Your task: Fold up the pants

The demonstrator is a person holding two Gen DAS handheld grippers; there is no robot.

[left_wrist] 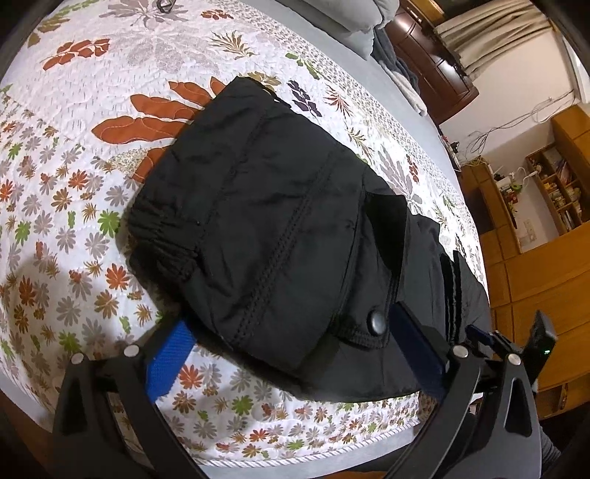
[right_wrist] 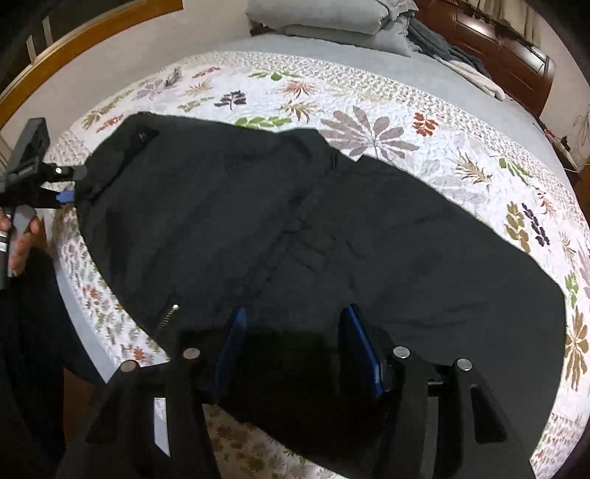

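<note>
**Black pants half-folded on the bed, both grippers at the near edge**

Left wrist view first: the black quilted pants with an elastic waistband (left_wrist: pixel 280 228) are lying folded over on the white floral quilted bedspread (left_wrist: pixel 73 177), which covers the bed. The left gripper (left_wrist: pixel 295 353) has its jaws spread wide. One blue pad (left_wrist: pixel 167 359) sits over bare bedspread just beside the fabric, the other one (left_wrist: pixel 416 350) is over the fabric by the round black snap button (left_wrist: pixel 376 320). Nothing is pinched between them. The other handheld tool pokes in at the lower right edge.

Right wrist view: same pants (right_wrist: pixel 295 228), seen stretched across the bedspread (right_wrist: pixel 424 147) toward the right. The right gripper (right_wrist: pixel 298 350) has its jaws parted, both blue pads (right_wrist: pixel 359 350) over the near hem of the fabric; I can't tell whether they touch it, but they aren't clamped on it. A small metal zipper end (right_wrist: pixel 170 313) shows near the left pad. Far left, the left gripper (right_wrist: pixel 70 184) sits at the pants' edge, with a person's hand (right_wrist: pixel 22 239) on its handle. Grey pillows (right_wrist: pixel 324 18) are at the far end of the bed.
</note>
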